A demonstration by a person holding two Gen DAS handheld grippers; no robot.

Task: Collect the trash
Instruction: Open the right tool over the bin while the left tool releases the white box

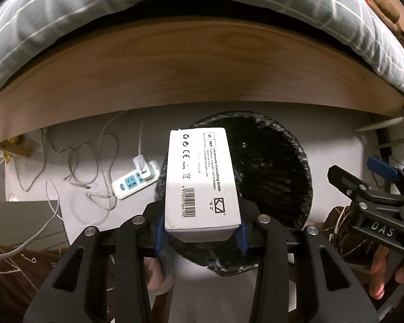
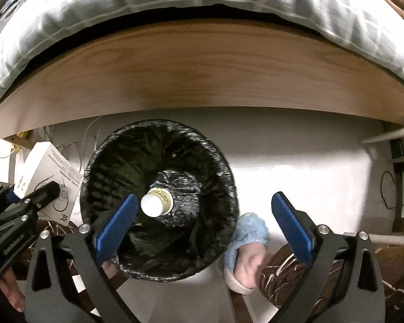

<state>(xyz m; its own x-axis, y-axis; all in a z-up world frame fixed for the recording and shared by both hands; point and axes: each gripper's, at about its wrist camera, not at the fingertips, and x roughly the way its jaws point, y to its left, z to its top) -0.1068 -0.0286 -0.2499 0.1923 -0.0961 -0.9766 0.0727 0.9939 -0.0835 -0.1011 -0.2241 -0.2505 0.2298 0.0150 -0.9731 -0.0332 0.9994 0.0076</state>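
Over black-lined bin (image 1: 269,161): white barcoded box (image 1: 202,177)

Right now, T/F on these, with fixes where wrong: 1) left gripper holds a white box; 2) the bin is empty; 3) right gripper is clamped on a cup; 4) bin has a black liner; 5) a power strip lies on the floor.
1) The left gripper holds a white box. True.
2) The bin is empty. False: a paper cup lies at the bottom of it.
3) The right gripper is clamped on a cup. False: its jaws stand wide open with nothing between the pads.
4) The bin has a black liner. True.
5) A power strip lies on the floor. True: it sits left of the bin among loose cables.
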